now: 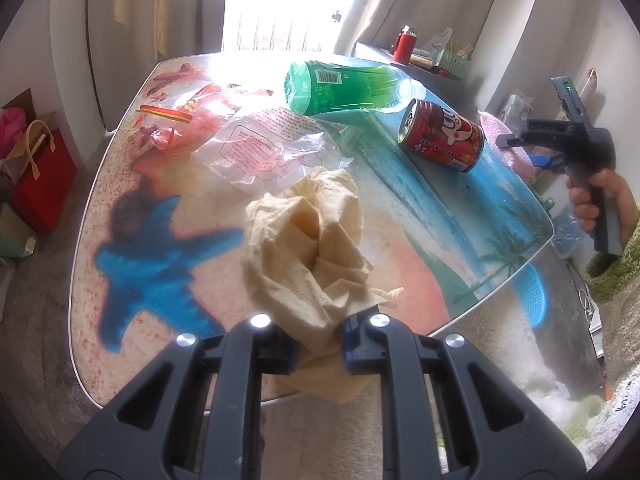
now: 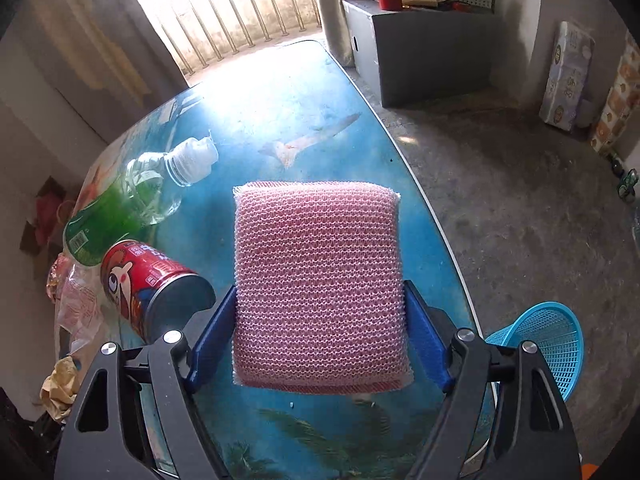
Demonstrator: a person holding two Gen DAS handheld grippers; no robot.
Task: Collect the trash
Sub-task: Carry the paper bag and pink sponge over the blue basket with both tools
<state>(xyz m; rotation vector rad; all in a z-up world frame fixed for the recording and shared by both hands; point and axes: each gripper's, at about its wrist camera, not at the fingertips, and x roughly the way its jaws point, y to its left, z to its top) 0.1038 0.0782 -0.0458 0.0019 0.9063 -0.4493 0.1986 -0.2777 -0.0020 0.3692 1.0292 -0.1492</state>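
Yellow crumpled paper napkin (image 1: 308, 252) is pinched in your left tool (image 1: 320, 344), and your right tool (image 2: 320, 344) squeezes the pink mesh sponge (image 2: 320, 284), which could slip onto the worktop (image 2: 288, 112).

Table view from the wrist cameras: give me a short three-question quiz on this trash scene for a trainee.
1. True or false: the red can lies on its side.
2. The left gripper is shut on: A crumpled paper, B green bottle, C clear plastic bag.
3. What stands on the floor beside the table?

Key: 1 true; 2 A; 3 the blue basket.
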